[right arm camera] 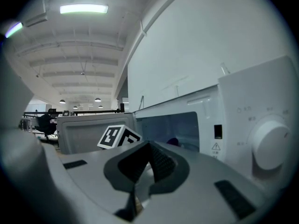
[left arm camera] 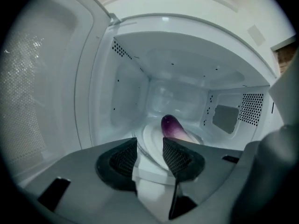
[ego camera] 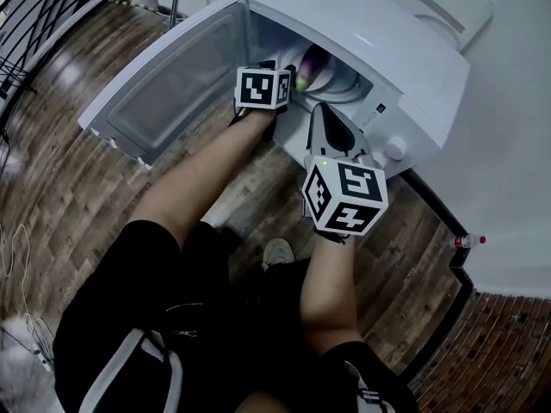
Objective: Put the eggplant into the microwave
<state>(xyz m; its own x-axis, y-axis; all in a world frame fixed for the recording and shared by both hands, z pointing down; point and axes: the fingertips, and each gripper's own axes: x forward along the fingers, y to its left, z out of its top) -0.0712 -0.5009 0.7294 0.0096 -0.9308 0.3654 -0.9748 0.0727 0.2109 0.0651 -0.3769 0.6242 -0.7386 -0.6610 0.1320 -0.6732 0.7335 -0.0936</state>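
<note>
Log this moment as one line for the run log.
eggplant on turntable inside microwave | left gripper open, empty | right gripper shut, empty, outside | door open

A large office-like hall: beamed ceiling (right arm camera: 79, 55) with strip light (right arm camera: 84, 8) and round lamps (right arm camera: 97, 100), wood-plank floor (ego camera: 77, 205).

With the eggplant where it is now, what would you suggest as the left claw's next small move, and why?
Probably draw the left claw straight back, away from the white microwave. The purple eggplant already lies inside, clear of the claw's open, empty jaws. The door stands wide open and likely could not swing shut while the claw sits at the mouth.
</note>
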